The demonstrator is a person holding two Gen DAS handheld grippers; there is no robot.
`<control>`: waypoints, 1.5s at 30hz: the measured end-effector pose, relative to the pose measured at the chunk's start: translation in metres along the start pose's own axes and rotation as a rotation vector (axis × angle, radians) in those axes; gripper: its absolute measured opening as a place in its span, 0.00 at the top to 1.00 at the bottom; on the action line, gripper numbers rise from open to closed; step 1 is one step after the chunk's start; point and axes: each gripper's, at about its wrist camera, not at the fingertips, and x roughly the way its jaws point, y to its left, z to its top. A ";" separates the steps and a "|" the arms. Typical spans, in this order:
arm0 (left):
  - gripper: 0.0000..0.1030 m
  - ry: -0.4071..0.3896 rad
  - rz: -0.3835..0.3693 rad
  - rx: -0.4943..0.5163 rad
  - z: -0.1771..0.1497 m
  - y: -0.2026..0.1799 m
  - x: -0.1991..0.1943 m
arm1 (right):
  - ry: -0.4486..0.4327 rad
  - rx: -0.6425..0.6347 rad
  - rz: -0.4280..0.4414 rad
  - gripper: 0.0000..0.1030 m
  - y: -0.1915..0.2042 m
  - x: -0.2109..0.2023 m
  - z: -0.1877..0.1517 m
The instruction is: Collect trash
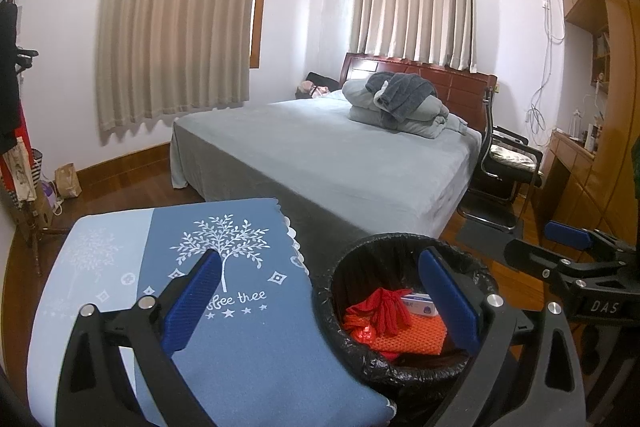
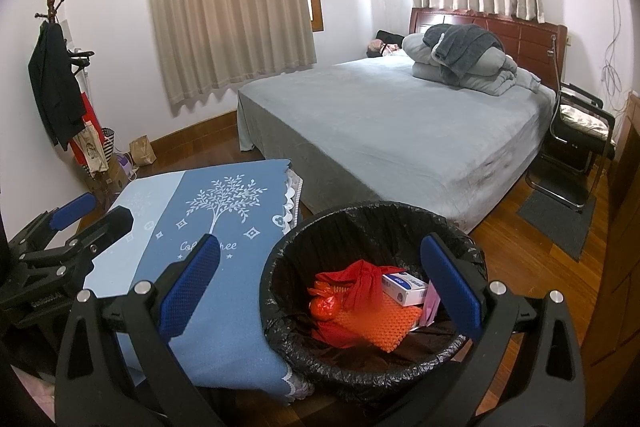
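Blue-padded jaws stand spread wide on both tools, nothing between them. Left gripper (image 1: 320, 311) hangs over the seam where tabletop meets bin, one pad low centre-left of its frame above the cloth, the other over the bin's mouth. Right gripper (image 2: 320, 295) sits the same way, its far pad right inside the rim line, so both look parked just after or before a drop, I'd judge.

Below them, the bin (image 2: 280, 267) with its black liner folded over the rim stands touching the tabletop's edge, handy for sweeping things straight in. Trash is already down there: a red bag (image 2: 352, 279), an orange mesh pad (image 2: 384, 327) and a small white box (image 2: 404, 287).

The blue tree-print cloth (image 1: 248, 347) shows nothing left on it. Beyond, upper right, the bed (image 2: 400, 131) carries folded bedding.
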 end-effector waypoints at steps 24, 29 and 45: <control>0.06 0.001 -0.002 -0.002 0.000 0.001 0.000 | 0.001 -0.001 0.001 0.05 0.003 0.001 0.000; 0.06 0.001 -0.004 -0.001 0.000 0.001 0.000 | 0.002 -0.001 0.001 0.05 0.003 0.001 0.000; 0.06 0.005 -0.009 -0.006 0.000 -0.003 -0.003 | 0.009 -0.003 0.003 0.05 0.006 0.004 -0.004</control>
